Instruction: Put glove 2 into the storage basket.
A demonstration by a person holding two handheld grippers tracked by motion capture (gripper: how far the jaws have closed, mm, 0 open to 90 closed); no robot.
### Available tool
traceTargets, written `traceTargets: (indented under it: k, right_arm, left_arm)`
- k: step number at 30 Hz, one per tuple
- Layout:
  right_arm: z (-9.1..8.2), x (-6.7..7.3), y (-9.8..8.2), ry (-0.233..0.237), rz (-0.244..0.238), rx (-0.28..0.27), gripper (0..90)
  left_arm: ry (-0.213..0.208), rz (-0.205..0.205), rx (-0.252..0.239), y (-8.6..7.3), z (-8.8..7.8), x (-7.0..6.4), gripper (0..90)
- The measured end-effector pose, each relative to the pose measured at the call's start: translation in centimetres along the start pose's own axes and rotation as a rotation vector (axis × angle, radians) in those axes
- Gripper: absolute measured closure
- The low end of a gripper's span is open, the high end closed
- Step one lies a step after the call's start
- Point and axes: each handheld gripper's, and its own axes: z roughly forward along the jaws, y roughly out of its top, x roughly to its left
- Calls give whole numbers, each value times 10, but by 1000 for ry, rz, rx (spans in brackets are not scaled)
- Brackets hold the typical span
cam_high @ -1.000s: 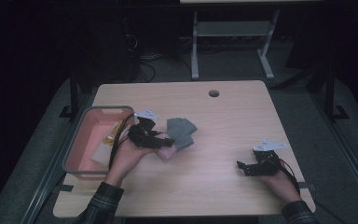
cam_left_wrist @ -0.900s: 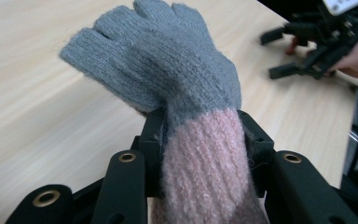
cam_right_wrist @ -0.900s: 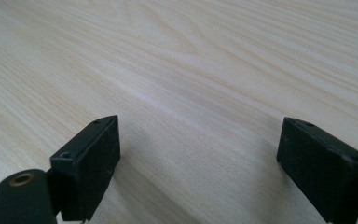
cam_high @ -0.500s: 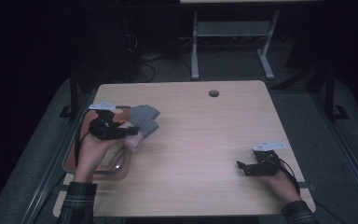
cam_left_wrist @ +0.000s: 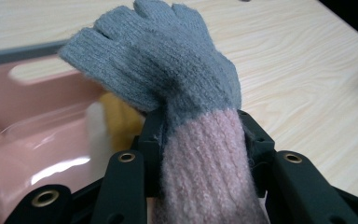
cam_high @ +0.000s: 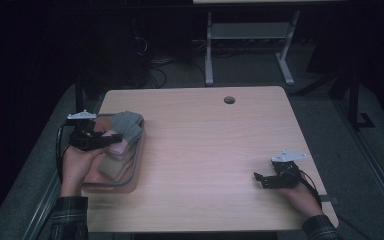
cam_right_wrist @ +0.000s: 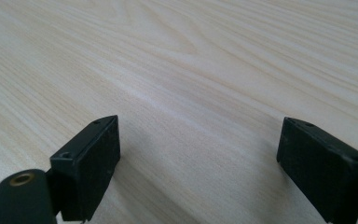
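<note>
Fingers [cam_left_wrist: 151, 140] of left gripper [cam_left_wrist: 200, 149] clamped on glove's [cam_left_wrist: 168, 79] pink cuff, glove held over pink bin [cam_high: 136, 170], yellowish item in bin blurred behind glove, right gripper [cam_high: 266, 180] jaws apart, empty, resting on table [cam_high: 220, 150].

No readable text, labels or numbers anywhere; high view dim, perhaps hiding small print.

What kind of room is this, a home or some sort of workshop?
Probably a lab or recording room: one light wooden table under dark surroundings, loose cables on the grey floor, and a metal-framed bench behind.
</note>
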Motion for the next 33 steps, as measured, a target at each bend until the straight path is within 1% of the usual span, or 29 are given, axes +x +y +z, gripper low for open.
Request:
traceTargets:
  k: [2,3,4,5,6,9,10,11,12,13,14,15,17,18,20,21,23,25,26,28,29,33]
  right_arm:
    - [0,0,0,0,0,0,131]
    - [0,0,0,0,0,0,130]
    - [0,0,0,0,0,0,131]
    - [0,0,0,0,0,0,131]
    - [0,0,0,0,0,0,130]
    - [0,0,0,0,0,0,131]
    - [0,0,0,0,0,0,131]
    - [0,0,0,0,0,0,131]
    - [0,0,0,0,0,0,131]
    - [0,0,0,0,0,0,131]
    - [0,0,0,0,0,0,131]
    - [0,0,0,0,0,0,131]
    - [0,0,0,0,0,0,131]
    - [0,0,0,0,0,0,131]
    - [0,0,0,0,0,0,131]
    - [0,0,0,0,2,-1,131]
    - [0,0,0,0,2,-1,131]
    - [0,0,0,1,2,-1,131]
    - [0,0,0,1,1,-1,131]
    - [0,0,0,3,-2,0,131]
    - [0,0,0,4,-2,0,131]
    - [1,0,1,8,-6,-1,131]
  left_arm:
    - [20,-3,10,-4,1,4,602]
    - [23,-10,14,-5,3,5,602]
    - [22,-6,31,-7,5,6,602]
    - [20,-9,34,-9,8,6,601]
    - [20,-8,47,-10,11,7,600]
    - [20,-19,77,-14,20,11,598]
    - [32,-20,93,-16,23,12,598]
    - [49,-10,114,-17,25,14,598]
    - [63,-9,133,-19,27,16,597]
    - [59,-10,140,-21,28,17,596]
    - [41,-17,134,-22,30,18,596]
    - [36,-16,135,-23,30,18,594]
    - [45,-8,132,-23,31,18,573]
    - [50,0,131,-22,30,18,547]
    - [63,4,121,-21,30,18,458]
    - [75,-4,115,-21,30,18,398]
    - [87,6,102,-20,30,17,264]
    - [75,12,80,-18,28,18,180]
    - [63,12,75,-16,27,18,160]
    - [75,31,72,-13,24,17,137]
    - [76,34,69,-12,22,16,134]
    - [54,50,44,-7,15,12,134]
